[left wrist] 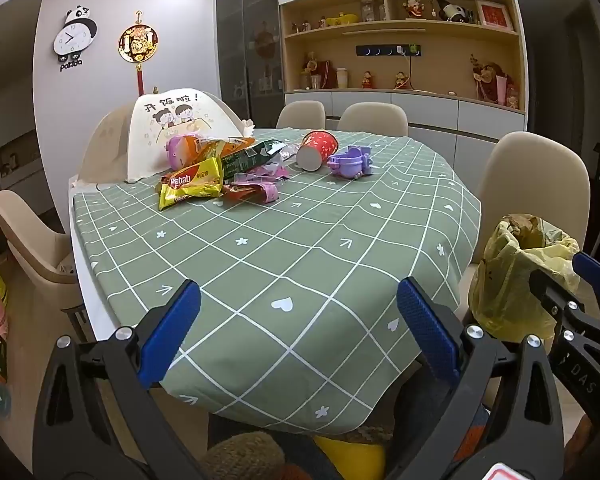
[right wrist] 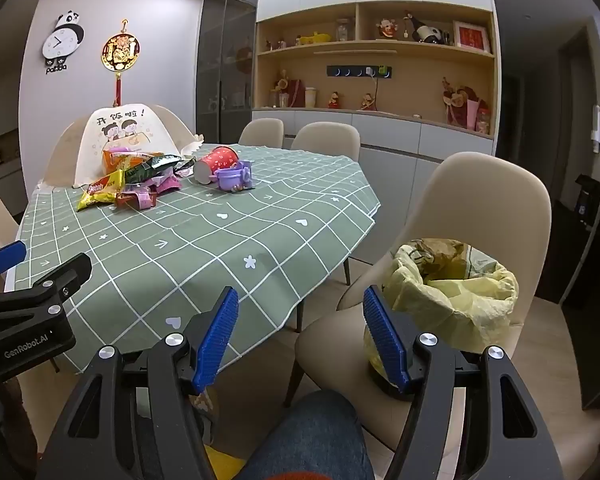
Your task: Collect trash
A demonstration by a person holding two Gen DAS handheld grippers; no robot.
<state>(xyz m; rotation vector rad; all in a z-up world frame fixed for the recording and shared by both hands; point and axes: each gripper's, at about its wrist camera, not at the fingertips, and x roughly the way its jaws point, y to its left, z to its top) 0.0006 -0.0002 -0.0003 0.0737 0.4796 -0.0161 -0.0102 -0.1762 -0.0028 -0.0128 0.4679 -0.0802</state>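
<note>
A pile of snack wrappers (left wrist: 216,168) lies at the far side of the table on a green checked cloth (left wrist: 300,256); it also shows in the right wrist view (right wrist: 132,184). A red paper cup (left wrist: 316,148) lies on its side beside a purple toy (left wrist: 350,162). A bin with a yellow bag (right wrist: 448,292) stands on a beige chair (right wrist: 480,216) at the table's right. My left gripper (left wrist: 298,320) is open and empty over the near table edge. My right gripper (right wrist: 298,332) is open and empty, just left of the bin.
A white folding food cover (left wrist: 160,132) stands behind the wrappers. Beige chairs (left wrist: 372,118) ring the table. A shelf cabinet (left wrist: 400,40) lines the back wall. My knee in jeans (right wrist: 312,436) is below the right gripper.
</note>
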